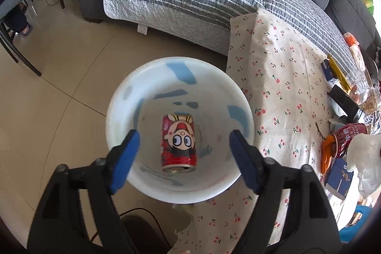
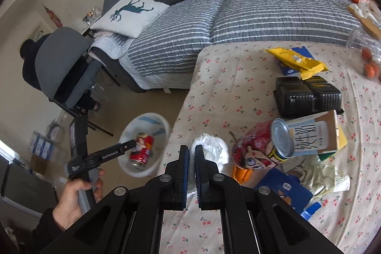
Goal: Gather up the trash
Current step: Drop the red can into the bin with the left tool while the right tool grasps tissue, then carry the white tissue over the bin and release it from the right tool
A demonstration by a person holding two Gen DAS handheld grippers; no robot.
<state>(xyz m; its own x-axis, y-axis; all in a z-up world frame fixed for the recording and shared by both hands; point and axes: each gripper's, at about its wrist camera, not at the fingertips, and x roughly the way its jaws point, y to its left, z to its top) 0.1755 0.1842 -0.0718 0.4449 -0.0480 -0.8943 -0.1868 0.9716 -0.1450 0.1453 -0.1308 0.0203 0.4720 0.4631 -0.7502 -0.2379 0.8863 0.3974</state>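
Crumpled tissue [image 2: 210, 146]: sits on the cherry-print bench [image 2: 238, 77], just past the tips of the right gripper [image 2: 192, 154] and a touch to their right. No clear long axis; it's a loose white wad.

Second red can [image 2: 259, 149]: lies on its side to the right of the tissue, silver end facing the camera, long axis running from near-right to far-left. A tan carton [image 2: 314, 135] lies against it on the right.

Right gripper: its two blades stand almost together with only a thin slit between, and nothing is in them. It must spread before it can take the wad.

Nearer gripper: the right one, I'd judge, by a clear margin. It points straight at the pile.

Red can in the bin [image 1: 179, 142]: already dropped, lying on the floor of the white bin [image 1: 119, 97], cartoon face up, its open end toward the left-wrist camera.

Left gripper [image 1: 183, 138]: hovers above the bin mouth, blue pads wide apart, empty, the can framed between them far below.

White bin: stands on the tile floor, hard against the bench's left edge.

More trash: yellow wrapper [image 2: 295, 61] and black plastic tray [image 2: 307, 94] farther along the bench.
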